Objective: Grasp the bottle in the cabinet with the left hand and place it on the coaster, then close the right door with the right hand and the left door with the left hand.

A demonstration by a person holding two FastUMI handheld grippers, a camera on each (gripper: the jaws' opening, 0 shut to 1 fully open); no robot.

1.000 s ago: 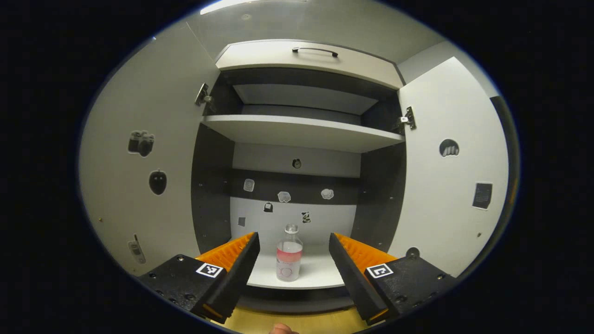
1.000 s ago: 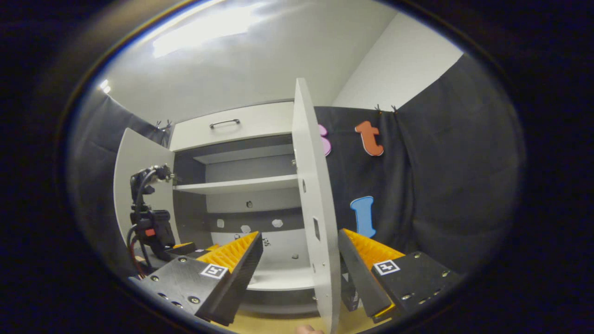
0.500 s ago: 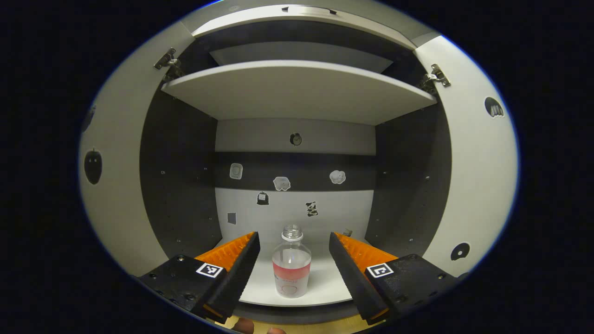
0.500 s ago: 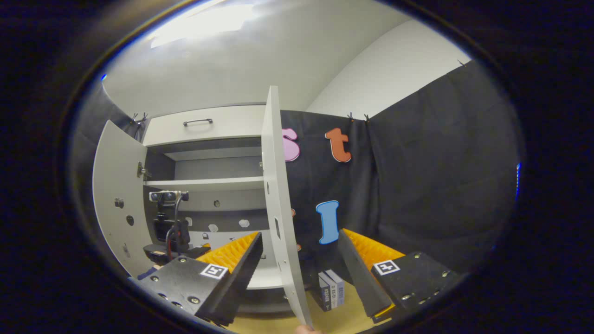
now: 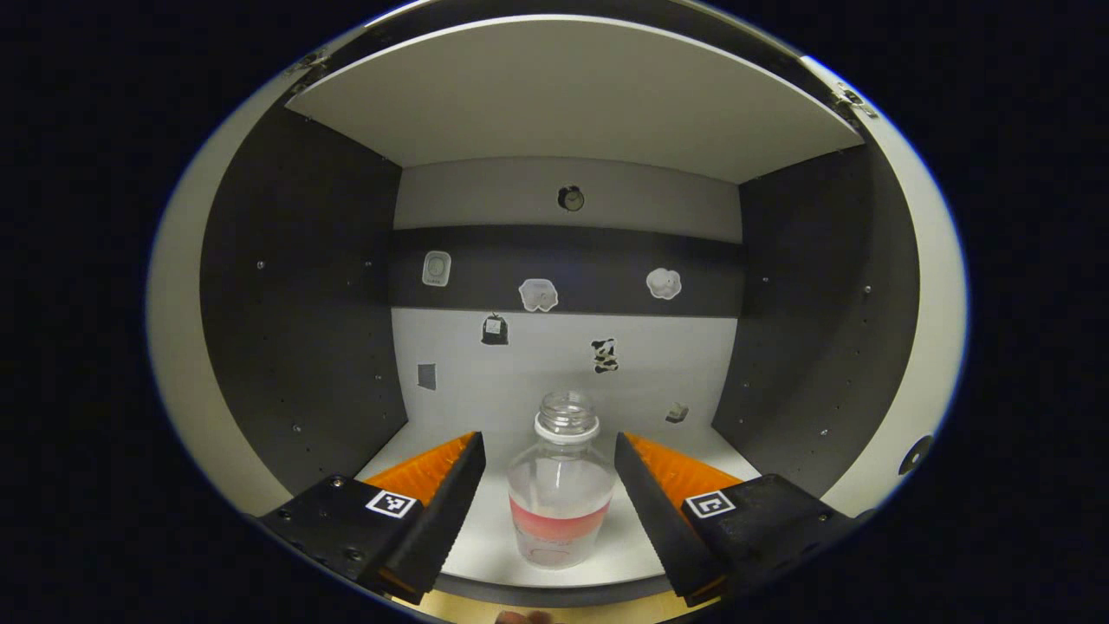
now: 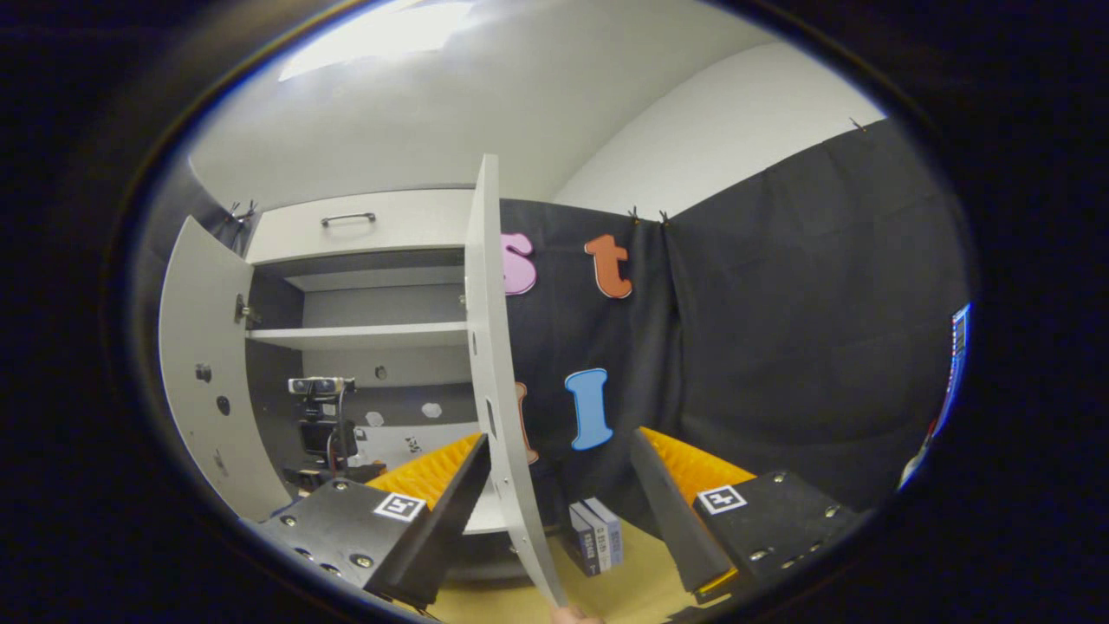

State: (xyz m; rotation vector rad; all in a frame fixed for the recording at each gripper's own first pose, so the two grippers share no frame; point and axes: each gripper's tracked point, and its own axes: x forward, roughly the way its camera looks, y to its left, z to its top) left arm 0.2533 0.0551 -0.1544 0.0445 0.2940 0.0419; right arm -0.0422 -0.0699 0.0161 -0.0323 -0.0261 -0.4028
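The bottle (image 5: 561,494) stands upright on the cabinet's lower shelf (image 5: 485,555), low in the middle of the left gripper view, near the shelf's front edge. It is clear plastic with no cap on its open neck and a pinkish band around its lower body. It looks light and thin-walled, so I'd guess it gives under a hard squeeze and could tip or skid on the smooth board if nudged off-centre. Whether there is liquid inside I cannot tell. With the mouth open it should stay upright throughout. The best hold seems the straight body around the band, below the shoulder, not the narrow neck.

The left gripper (image 5: 548,455) is spread wide, one finger on either side of the bottle, neither touching it. In the right gripper view the right gripper (image 6: 559,455) is also spread, pinching nothing, with the edge of the open right door (image 6: 494,381) standing between its fingers in the picture.

Compared with half a second ago, the bottle is larger and sits deeper between the left fingers, the upper shelf (image 5: 572,104) has climbed to the top of the frame, and the doors have slid out to the edges. The right door's edge has drifted slightly leftward in its view.
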